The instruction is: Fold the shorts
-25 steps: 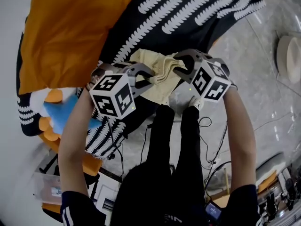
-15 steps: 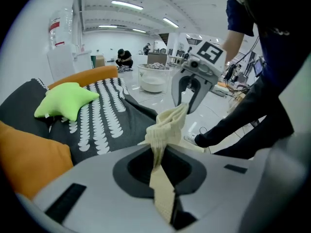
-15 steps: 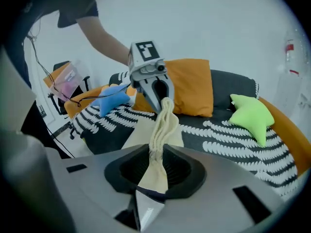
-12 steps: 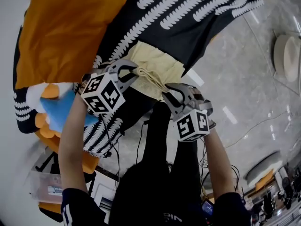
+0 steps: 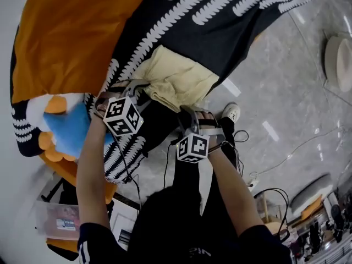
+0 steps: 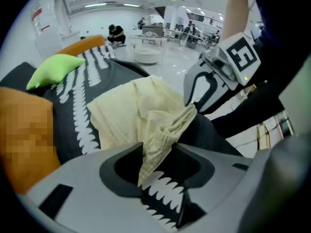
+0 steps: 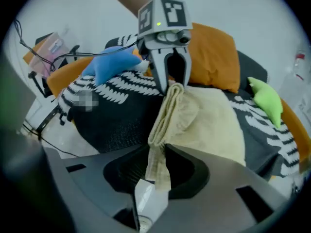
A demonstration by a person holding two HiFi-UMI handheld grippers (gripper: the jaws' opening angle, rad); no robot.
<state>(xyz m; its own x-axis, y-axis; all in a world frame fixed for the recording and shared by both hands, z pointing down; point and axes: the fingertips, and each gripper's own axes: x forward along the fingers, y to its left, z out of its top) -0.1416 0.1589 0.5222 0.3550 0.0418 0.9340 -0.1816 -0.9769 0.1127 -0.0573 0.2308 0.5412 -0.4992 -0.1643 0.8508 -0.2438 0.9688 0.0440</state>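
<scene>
Okay, pale-yellow cotton shorts [image 5: 177, 77] lie folded on black white-patterned bedspread [image 5: 220, 29]; near edge runs btwn left gripper [image 5: 143, 89] (jaws just opening, cloth loose inside) and right gripper [image 5: 191, 116], jaws eased a touch, pinching label end.

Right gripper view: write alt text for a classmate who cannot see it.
Pale yellow shorts lie on a black-and-white cover, their bunched edge gripped by the right tongs and lying between the left tongs opposite; both pairs' jaws have just been opening. An orange cushion lies behind.
</scene>
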